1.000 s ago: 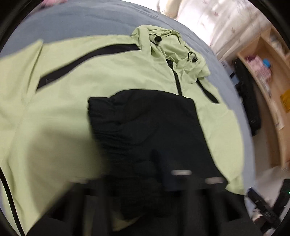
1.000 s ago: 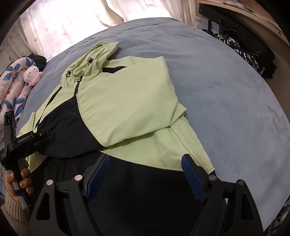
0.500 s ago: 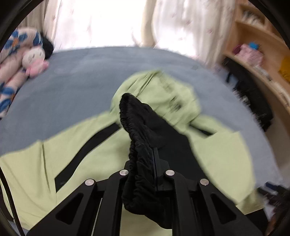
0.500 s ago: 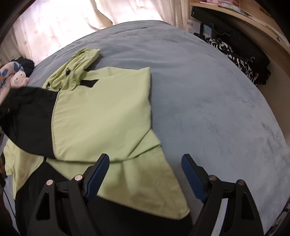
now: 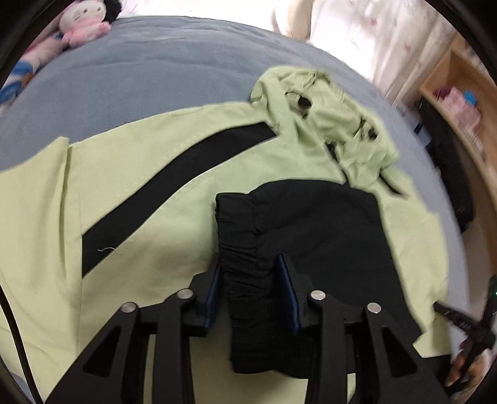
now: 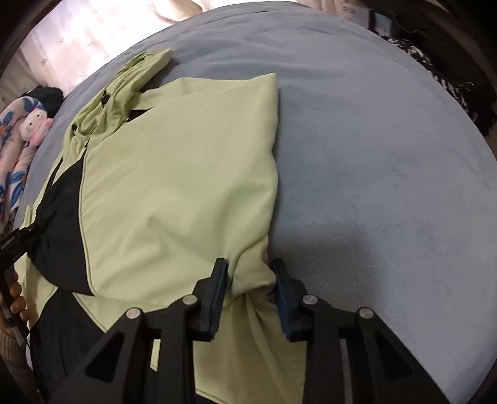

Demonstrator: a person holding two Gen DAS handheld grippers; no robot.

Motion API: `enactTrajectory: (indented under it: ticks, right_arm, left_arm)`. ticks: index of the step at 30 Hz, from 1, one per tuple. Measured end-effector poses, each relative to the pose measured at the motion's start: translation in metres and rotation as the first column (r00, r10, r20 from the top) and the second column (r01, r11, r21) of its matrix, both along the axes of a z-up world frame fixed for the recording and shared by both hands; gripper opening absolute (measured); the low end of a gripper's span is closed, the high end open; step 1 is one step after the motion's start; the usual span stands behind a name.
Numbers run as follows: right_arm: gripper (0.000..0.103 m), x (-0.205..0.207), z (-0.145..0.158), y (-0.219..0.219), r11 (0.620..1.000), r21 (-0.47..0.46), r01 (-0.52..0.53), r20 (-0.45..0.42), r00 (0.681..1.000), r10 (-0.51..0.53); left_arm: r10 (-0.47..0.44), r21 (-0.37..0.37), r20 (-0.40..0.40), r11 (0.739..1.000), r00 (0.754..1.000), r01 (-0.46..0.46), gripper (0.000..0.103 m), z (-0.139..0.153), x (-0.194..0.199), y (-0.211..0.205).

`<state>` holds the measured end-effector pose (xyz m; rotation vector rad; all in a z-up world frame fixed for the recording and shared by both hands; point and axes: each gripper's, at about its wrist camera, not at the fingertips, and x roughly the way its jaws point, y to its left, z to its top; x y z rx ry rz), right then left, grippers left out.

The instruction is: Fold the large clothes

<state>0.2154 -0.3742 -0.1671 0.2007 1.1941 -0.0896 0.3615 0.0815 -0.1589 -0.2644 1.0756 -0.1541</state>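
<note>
Jacket fabric, pale green with black panels, is seen spread flat on the grey-blue bed (image 5: 161, 62) in the left wrist view. The jacket (image 5: 149, 199) is taken as the landmark: its hood (image 5: 326, 124) is bunched at the far end, and its black sleeve (image 5: 310, 223) is laid folded across its middle. The left tongs (image 5: 250, 290) have just been opening; the ribbed black cuff (image 5: 240, 258) is seen between the parted blue pads, which no longer appear pressed on it. A plush toy (image 5: 84, 23) is seen beyond the jacket, at the bed's far left edge.

In the right wrist view, the jacket (image 6: 174, 174) is seen with a green sleeve folded over its front. The right tongs (image 6: 250, 292) have just been closing, and a gathered pinch of green fabric at the jacket's near right edge is gripped between the pads. At the jacket's left side, a hand (image 6: 14, 300) on the other tool is partly visible.
</note>
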Motion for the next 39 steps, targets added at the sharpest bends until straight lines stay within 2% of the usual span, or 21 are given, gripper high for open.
enactTrajectory:
  ticks: [2, 4, 5, 6, 7, 8, 9, 10, 14, 17, 19, 20, 21, 22, 24, 27, 30, 34, 37, 39]
  right_arm:
    - [0.034, 0.002, 0.002, 0.005, 0.999, -0.032, -0.008, -0.008, 1.000, 0.007]
    - [0.037, 0.003, 0.014, 0.003, 1.000, -0.012, 0.001, -0.012, 1.000, -0.001]
    - [0.041, 0.002, 0.020, 0.000, 1.000, 0.014, 0.002, -0.001, 1.000, -0.002]
    - [0.049, 0.003, 0.030, -0.005, 0.999, 0.051, 0.006, 0.024, 1.000, -0.007]
    - [0.053, 0.004, 0.036, -0.008, 0.997, 0.074, 0.007, 0.047, 0.999, -0.011]
    - [0.062, 0.007, 0.042, -0.011, 0.995, 0.095, 0.007, 0.071, 0.997, -0.014]
    - [0.067, 0.011, 0.046, -0.015, 0.994, 0.109, 0.011, 0.094, 0.995, -0.021]
    - [0.068, 0.020, 0.050, -0.020, 0.993, 0.113, 0.026, 0.112, 0.993, -0.038]
    - [0.068, 0.064, 0.046, -0.036, 0.986, 0.147, 0.076, 0.124, 0.988, -0.094]
    - [0.068, 0.107, 0.030, -0.043, 0.984, 0.136, 0.112, 0.088, 0.988, -0.124]
    - [0.068, 0.125, 0.018, -0.046, 0.985, 0.112, 0.134, 0.050, 0.989, -0.140]
    - [0.063, 0.132, 0.011, -0.045, 0.985, 0.109, 0.132, 0.039, 0.990, -0.136]
    - [0.024, 0.137, 0.006, -0.043, 0.988, 0.102, 0.120, 0.034, 0.992, -0.124]
    - [0.005, 0.141, 0.004, -0.040, 0.991, 0.072, 0.112, 0.028, 0.993, -0.114]
    - [0.006, 0.141, 0.006, -0.039, 0.992, 0.033, 0.119, 0.063, 0.991, -0.121]
    - [0.009, 0.142, -0.005, -0.039, 0.993, -0.005, 0.120, 0.034, 0.992, -0.119]
    - [0.018, 0.137, 0.007, -0.037, 0.991, -0.030, 0.131, 0.018, 0.991, -0.130]
    - [0.021, 0.110, 0.039, -0.026, 0.993, -0.039, 0.110, 0.066, 0.992, -0.107]
    - [0.030, 0.084, 0.063, -0.017, 0.997, -0.024, 0.080, 0.107, 0.991, -0.077]
    - [0.036, 0.070, 0.076, -0.010, 0.997, -0.013, 0.070, 0.125, 0.990, -0.067]
  left_arm:
    - [-0.011, 0.032, -0.005, 0.999, 1.000, 0.012, 0.032, -0.002, -0.004, -0.003]
    - [-0.017, 0.014, -0.012, 1.000, 1.000, 0.017, 0.033, 0.003, -0.005, -0.001]
    - [-0.018, -0.014, -0.024, 1.000, 1.000, 0.018, 0.037, 0.005, -0.003, 0.002]
    - [-0.016, -0.031, -0.030, 0.999, 0.999, 0.015, 0.047, 0.005, -0.003, 0.005]
    - [-0.007, -0.054, -0.032, 0.999, 0.999, 0.005, 0.053, 0.007, 0.000, 0.010]
    - [0.005, -0.061, -0.025, 0.998, 1.000, -0.007, 0.058, 0.008, 0.001, 0.014]
    - [0.017, -0.058, -0.020, 0.998, 1.000, -0.018, 0.059, 0.009, -0.001, 0.017]
    - [0.034, -0.055, -0.019, 0.998, 0.999, -0.035, 0.059, 0.009, 0.004, 0.019]
    - [0.047, -0.051, -0.021, 0.998, 0.999, -0.048, 0.059, 0.003, 0.022, 0.015]
    - [0.045, -0.006, -0.007, 0.999, 0.999, -0.045, 0.034, 0.002, 0.032, 0.003]
    - [0.048, 0.035, 0.006, 0.998, 0.999, -0.048, 0.033, 0.002, 0.039, -0.004]
    - [0.047, 0.054, 0.016, 0.997, 0.999, -0.048, 0.031, 0.002, 0.040, -0.006]
    - [0.044, 0.069, 0.025, 0.997, 0.999, -0.045, 0.029, 0.003, 0.042, -0.008]
    - [0.039, 0.078, 0.035, 0.996, 0.999, -0.042, 0.029, 0.004, 0.041, -0.007]
    - [0.035, 0.109, 0.049, 0.993, 0.998, -0.040, 0.029, 0.001, 0.041, -0.009]
    - [0.029, 0.137, 0.042, 0.990, 0.999, -0.034, 0.030, -0.008, 0.041, -0.012]
    - [0.039, 0.164, 0.027, 0.986, 0.999, -0.043, 0.031, -0.002, 0.037, -0.015]
    - [0.044, 0.201, 0.049, 0.978, 0.998, -0.053, 0.032, 0.021, 0.018, -0.020]
    - [0.035, 0.202, 0.094, 0.978, 0.995, -0.053, 0.040, 0.049, -0.007, -0.023]
    - [0.040, 0.200, 0.122, 0.978, 0.992, -0.064, 0.055, 0.065, -0.023, -0.025]
